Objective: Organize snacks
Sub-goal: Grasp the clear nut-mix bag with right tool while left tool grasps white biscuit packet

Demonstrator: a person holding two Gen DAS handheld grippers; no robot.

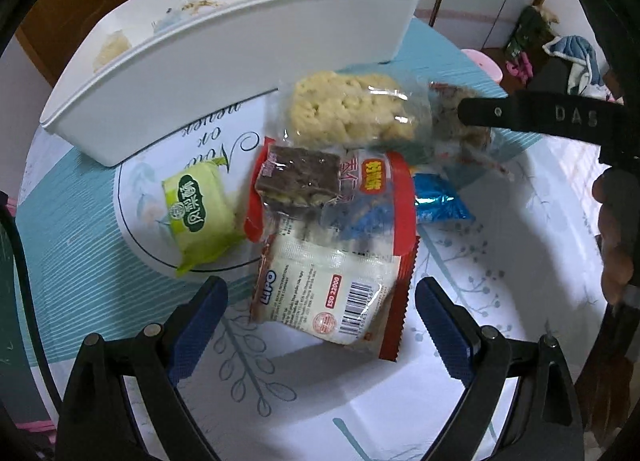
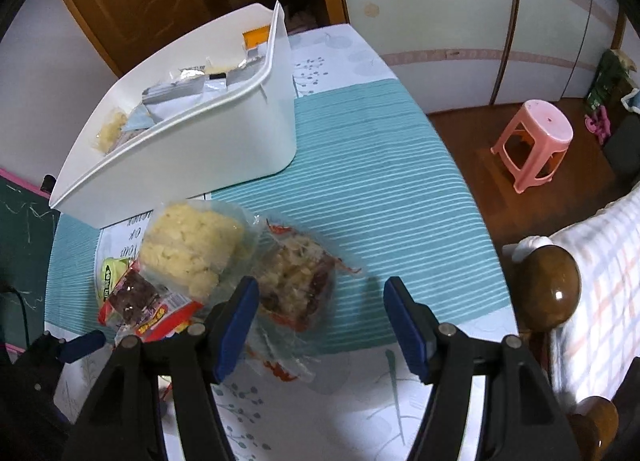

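A pile of snack packets is seen on the desk (image 1: pixel 520 401) in front of a white bin (image 1: pixel 224 73) already holding several packets. The left hand-held gripper (image 1: pixel 322 315) is held wide open above a white LIPO packet (image 1: pixel 320 297), nothing gripped. The right hand-held gripper (image 2: pixel 320 325) is held partly open, empty, beside a clear nut-bar packet (image 2: pixel 298 281). A puffed-rice bar (image 1: pixel 348 105), a chocolate bar (image 1: pixel 298 177) and a green pastry packet (image 1: pixel 200 209) are noted just beside the bin
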